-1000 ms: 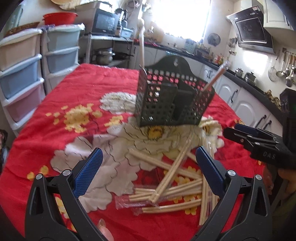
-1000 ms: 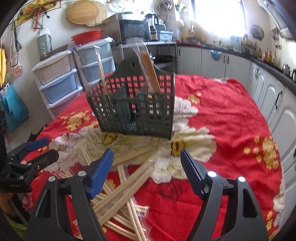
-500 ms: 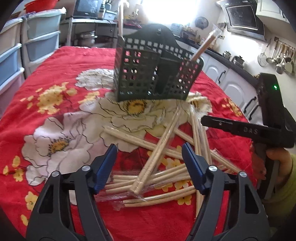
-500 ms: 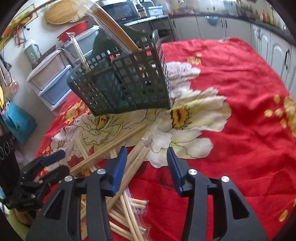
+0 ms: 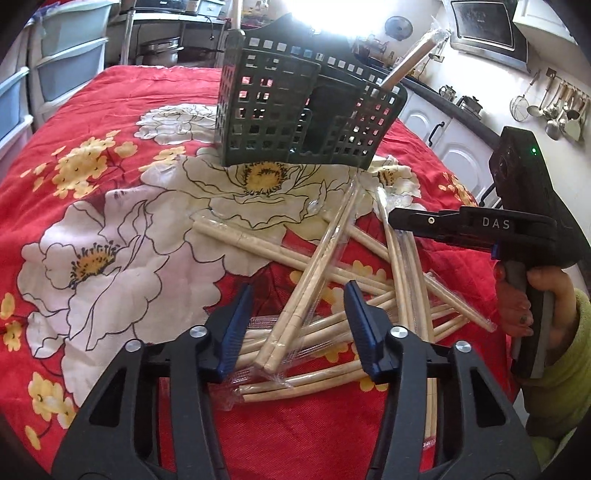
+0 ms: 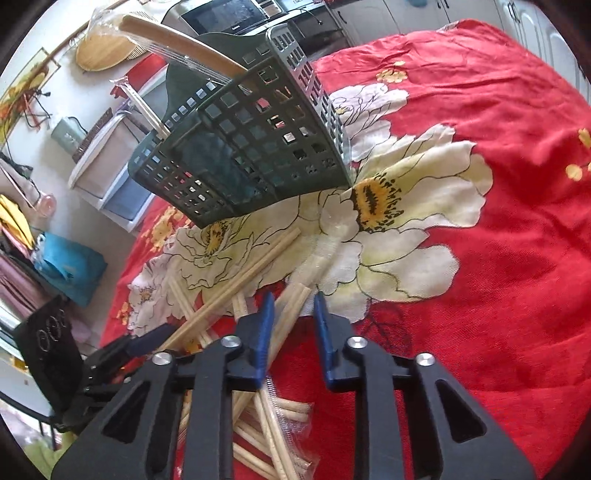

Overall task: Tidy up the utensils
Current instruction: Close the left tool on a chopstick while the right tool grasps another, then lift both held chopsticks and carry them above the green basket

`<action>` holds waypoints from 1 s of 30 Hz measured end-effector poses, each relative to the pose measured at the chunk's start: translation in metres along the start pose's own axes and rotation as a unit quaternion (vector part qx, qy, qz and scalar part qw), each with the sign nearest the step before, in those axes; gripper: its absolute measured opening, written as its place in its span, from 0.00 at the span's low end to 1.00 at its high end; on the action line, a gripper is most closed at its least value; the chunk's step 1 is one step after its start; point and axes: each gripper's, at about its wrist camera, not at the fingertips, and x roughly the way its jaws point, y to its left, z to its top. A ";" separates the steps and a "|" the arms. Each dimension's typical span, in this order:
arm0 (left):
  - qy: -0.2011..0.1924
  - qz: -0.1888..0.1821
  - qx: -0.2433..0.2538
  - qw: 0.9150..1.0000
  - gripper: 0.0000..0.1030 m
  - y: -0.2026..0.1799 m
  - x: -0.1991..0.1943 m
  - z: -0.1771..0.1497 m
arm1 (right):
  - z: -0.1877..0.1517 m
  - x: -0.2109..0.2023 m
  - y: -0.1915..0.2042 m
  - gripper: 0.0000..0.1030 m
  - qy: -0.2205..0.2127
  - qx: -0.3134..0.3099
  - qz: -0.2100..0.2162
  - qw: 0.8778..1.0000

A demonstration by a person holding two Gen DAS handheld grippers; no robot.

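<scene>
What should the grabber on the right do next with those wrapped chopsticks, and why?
Probably squeeze shut. The right gripper is open, with a wrapped chopstick pair lying between its blue pads. Once it grips, the pair could go into the green basket, which already holds a few.

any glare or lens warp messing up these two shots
Left wrist view: the window is blown out white behind the green basket, washing out its top rim. Right wrist view: no glare, but fisheye bends the basket and tilts the red tablecloth; corners are black vignette.
</scene>
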 end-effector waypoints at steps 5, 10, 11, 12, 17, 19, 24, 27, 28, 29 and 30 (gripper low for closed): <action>0.004 0.002 -0.002 1.000 0.31 0.003 -0.001 -0.001 | 0.000 -0.006 0.002 0.12 -0.007 -0.001 0.002 1.000; 0.006 -0.002 -0.001 1.000 0.19 0.003 -0.004 -0.002 | 0.002 -0.017 0.004 0.11 -0.027 0.001 -0.001 1.000; 0.005 -0.005 -0.001 1.000 0.18 0.003 -0.005 -0.002 | 0.002 -0.019 0.005 0.11 -0.031 0.000 -0.002 1.000; 0.004 -0.008 -0.001 1.000 0.16 0.003 -0.006 -0.002 | 0.002 -0.022 0.006 0.11 -0.035 -0.002 -0.003 0.999; -0.009 -0.023 0.003 1.000 0.10 0.002 -0.015 -0.002 | 0.005 -0.035 0.011 0.10 -0.055 -0.010 -0.005 0.998; -0.020 -0.030 0.005 0.999 0.09 0.000 -0.022 0.000 | 0.005 -0.041 0.014 0.10 -0.064 -0.016 -0.004 0.998; -0.052 -0.040 0.011 0.998 0.05 -0.006 -0.042 0.007 | 0.008 -0.055 0.026 0.08 -0.086 -0.032 0.004 0.996; -0.067 -0.045 0.008 0.997 0.04 -0.008 -0.050 0.013 | 0.010 -0.064 0.036 0.07 -0.100 -0.046 0.008 0.994; -0.072 -0.046 0.007 0.996 0.04 -0.007 -0.053 0.015 | 0.011 -0.066 0.039 0.07 -0.103 -0.050 0.011 0.993; -0.075 -0.047 0.006 0.996 0.04 -0.007 -0.055 0.017 | 0.012 -0.068 0.041 0.06 -0.106 -0.053 0.012 0.993; -0.079 -0.050 0.005 0.996 0.04 -0.008 -0.058 0.019 | 0.012 -0.070 0.044 0.06 -0.109 -0.055 0.013 0.992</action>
